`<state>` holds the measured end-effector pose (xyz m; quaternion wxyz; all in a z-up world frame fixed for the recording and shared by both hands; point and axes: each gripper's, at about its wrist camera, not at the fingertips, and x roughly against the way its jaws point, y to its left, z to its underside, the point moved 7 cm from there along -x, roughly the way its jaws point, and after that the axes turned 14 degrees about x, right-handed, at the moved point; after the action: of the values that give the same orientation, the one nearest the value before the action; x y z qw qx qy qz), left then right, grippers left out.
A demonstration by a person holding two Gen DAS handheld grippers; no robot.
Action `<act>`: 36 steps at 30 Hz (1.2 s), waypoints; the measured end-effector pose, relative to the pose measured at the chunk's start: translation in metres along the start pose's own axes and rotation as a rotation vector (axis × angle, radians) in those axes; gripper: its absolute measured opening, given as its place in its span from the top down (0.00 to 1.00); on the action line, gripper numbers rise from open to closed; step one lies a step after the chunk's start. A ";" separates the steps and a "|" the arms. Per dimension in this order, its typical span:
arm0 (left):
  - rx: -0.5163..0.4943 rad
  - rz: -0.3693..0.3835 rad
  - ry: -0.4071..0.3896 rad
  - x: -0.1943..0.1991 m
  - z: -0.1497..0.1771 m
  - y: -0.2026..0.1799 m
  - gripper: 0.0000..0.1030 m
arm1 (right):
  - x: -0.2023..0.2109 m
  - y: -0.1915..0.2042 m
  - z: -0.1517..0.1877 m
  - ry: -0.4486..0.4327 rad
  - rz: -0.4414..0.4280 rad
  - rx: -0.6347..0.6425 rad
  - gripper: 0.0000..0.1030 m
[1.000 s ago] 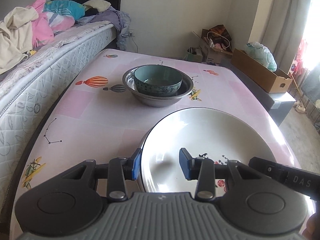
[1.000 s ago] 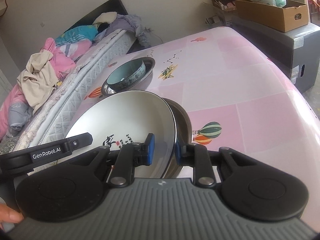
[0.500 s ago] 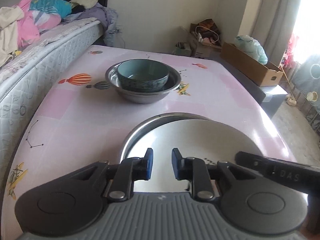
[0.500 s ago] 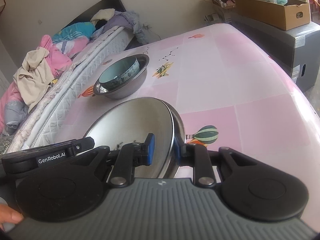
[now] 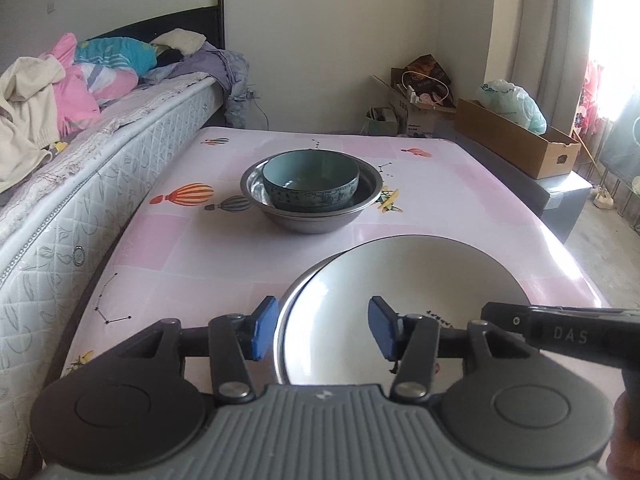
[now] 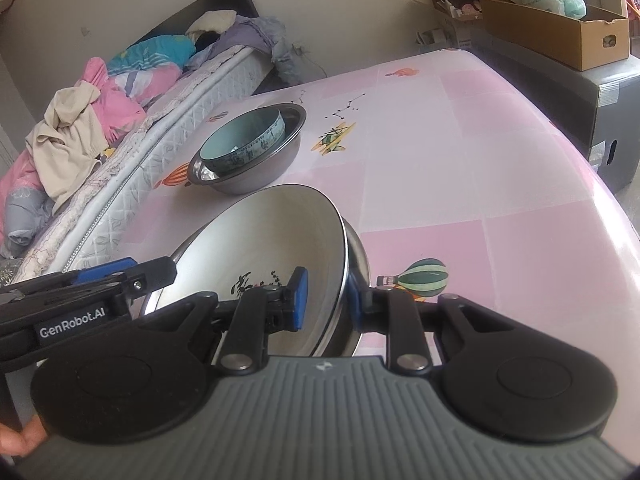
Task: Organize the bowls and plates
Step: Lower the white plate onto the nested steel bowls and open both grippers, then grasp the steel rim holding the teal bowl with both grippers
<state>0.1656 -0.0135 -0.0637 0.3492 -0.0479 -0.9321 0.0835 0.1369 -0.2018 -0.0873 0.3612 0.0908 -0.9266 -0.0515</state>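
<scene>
Two grippers meet at a white plate (image 6: 276, 248) stacked on a metal plate (image 6: 357, 258) on the pink table (image 6: 500, 168): right gripper (image 6: 326, 298) clamps both rims; left gripper (image 5: 320, 326) is opening, its fingers straddling the rims.

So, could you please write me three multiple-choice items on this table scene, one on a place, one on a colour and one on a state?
1. Where is the teal bowl?
A. Inside the steel basin
B. On the mattress
C. In the cardboard box

2. What colour is the inside of the plate nearest the cameras?
A. Red
B. White
C. Black

3. What is the right gripper doing?
A. Hanging clear of everything
B. Lying on the mattress
C. Clamping the plate's rim

Answers: 1 A, the basin's rim rings the bowl; 2 B, its glazed face is white with a small dark motif; 3 C, its jaws stand on either side of the rim.
</scene>
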 end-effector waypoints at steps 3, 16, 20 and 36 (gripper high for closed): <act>0.009 -0.032 -0.007 0.006 0.003 0.014 0.47 | 0.001 0.003 -0.003 0.013 0.010 0.022 0.78; 0.091 -0.031 0.097 0.003 0.024 0.041 0.46 | 0.030 0.000 -0.032 -0.055 0.079 0.076 0.58; 0.085 -0.031 0.134 0.003 0.027 0.036 0.44 | 0.038 -0.005 -0.020 -0.039 0.080 0.044 0.57; 0.049 -0.071 0.130 0.024 0.018 0.024 0.16 | 0.052 0.004 0.014 0.015 -0.004 -0.026 0.40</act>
<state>0.1366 0.0114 -0.0657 0.4129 -0.0117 -0.9062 0.0908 0.0894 -0.2086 -0.0628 0.3691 0.0882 -0.9230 -0.0633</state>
